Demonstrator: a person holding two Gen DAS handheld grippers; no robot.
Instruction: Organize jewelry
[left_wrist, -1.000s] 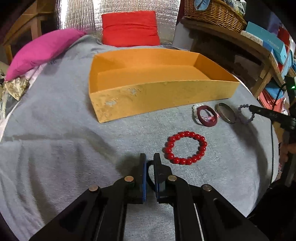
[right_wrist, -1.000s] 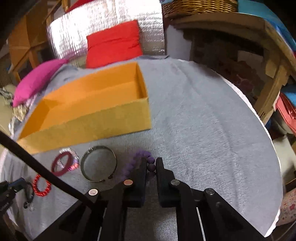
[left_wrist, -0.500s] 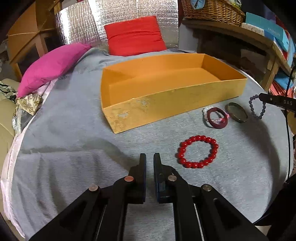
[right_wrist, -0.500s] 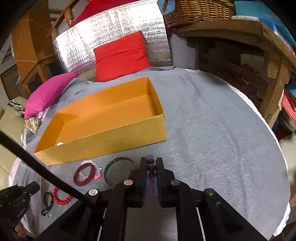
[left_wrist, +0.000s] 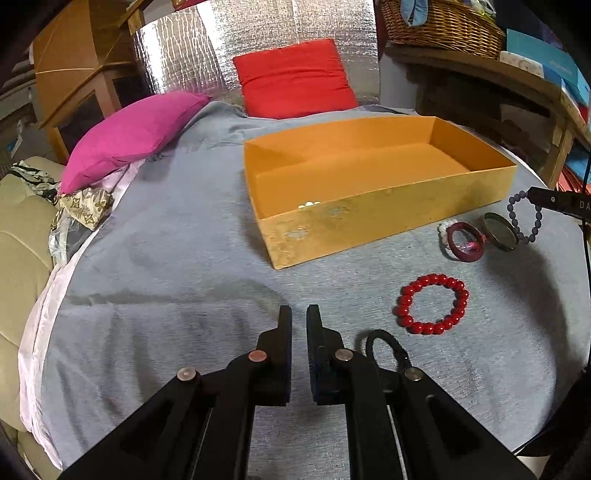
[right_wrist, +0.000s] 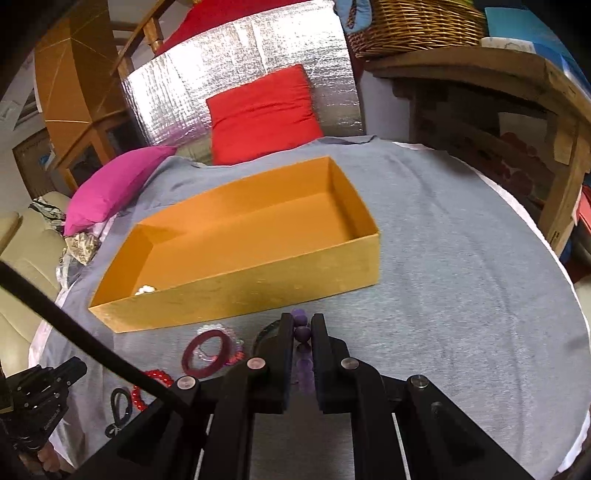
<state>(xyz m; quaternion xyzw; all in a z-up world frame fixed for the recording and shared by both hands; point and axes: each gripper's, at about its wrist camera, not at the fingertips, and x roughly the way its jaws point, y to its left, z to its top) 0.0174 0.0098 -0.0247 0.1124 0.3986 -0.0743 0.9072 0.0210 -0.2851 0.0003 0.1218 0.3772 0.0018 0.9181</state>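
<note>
My left gripper is shut with nothing in it, low over the grey cloth. A black loop lies just right of its fingers, and a red bead bracelet lies further right. My right gripper is shut on a purple bead bracelet, which hangs from its tip above the cloth, in front of the orange box. Small pearl beads show inside the box at its near left wall. A dark red bangle and a round metal bangle lie near the box's right end.
A pink pillow and a red cushion sit at the far side of the grey cloth. A wooden shelf with a wicker basket stands at the right. A black cable crosses the right wrist view.
My right gripper has lifted the purple bracelet off the cloth and carried it nearer the box. The black loop seen at my left fingertips now lies to their right; the left view has tilted up.
</note>
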